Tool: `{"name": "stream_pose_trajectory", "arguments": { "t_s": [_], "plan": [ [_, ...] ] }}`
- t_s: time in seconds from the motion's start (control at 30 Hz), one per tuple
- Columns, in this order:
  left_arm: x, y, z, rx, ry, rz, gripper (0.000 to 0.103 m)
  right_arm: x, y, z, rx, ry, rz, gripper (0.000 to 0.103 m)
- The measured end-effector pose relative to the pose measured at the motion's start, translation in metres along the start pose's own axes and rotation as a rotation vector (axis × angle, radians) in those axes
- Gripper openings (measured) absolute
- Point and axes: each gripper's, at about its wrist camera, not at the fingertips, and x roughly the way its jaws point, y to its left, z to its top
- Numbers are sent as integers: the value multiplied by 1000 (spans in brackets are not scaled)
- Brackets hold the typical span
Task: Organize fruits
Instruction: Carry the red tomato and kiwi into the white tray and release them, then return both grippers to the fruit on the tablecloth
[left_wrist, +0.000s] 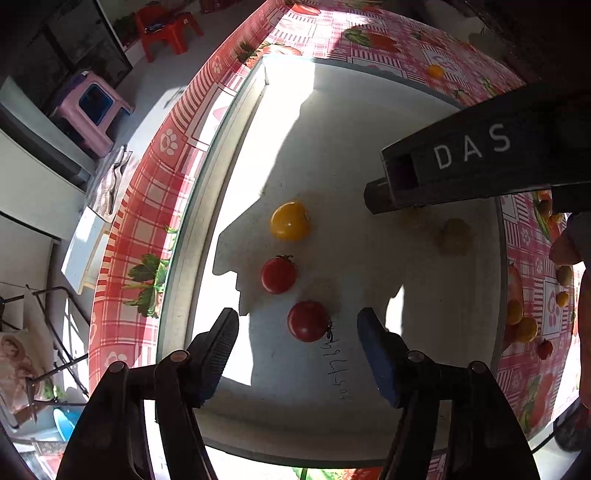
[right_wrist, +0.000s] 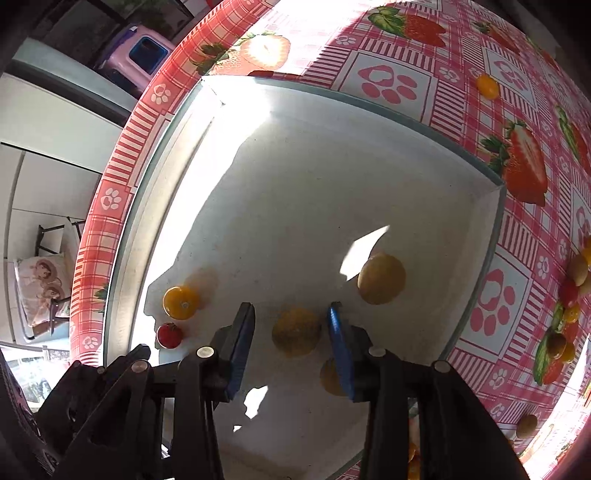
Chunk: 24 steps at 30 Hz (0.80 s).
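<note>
We hover left gripper (left_wrist: 297, 332) over white tray (left_wrist: 332, 122), fingers spread around red tomato (left_wrist: 308, 320), not pinching. Right gripper (right_wrist: 291, 325) fingers spread astride yellow fruit (right_wrist: 295, 332). Reds grouped one side, yellows other; more fruit waits on counter (right_wrist: 461, 66).

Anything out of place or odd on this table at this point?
Mostly tidy: tomatoes sit upright in the white tray, nothing spilled. One orange tomato lies alone on the tablecloth beyond the tray's far edge, apart from the loose pile at the right.
</note>
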Motion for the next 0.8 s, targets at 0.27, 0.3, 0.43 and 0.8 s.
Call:
{"name": "stream_pose_trajectory", "arguments": {
  "t_s": [0.27,0.3,0.43,0.8],
  "plan": [
    [-5,-5,0,19,22,6,68,-34,-7,8,33,-66,75,81],
    [-7,-7,1,26,22,10,68,-39,-10,8,41,-78,82,81],
    [-14,-14,5,51,13,11,68,-65,-33,-1,84,-122,86,81],
    [-39,-86,27,207,-45,-30,68,-96,-129,-68,320,-170,9,81]
  ]
}}
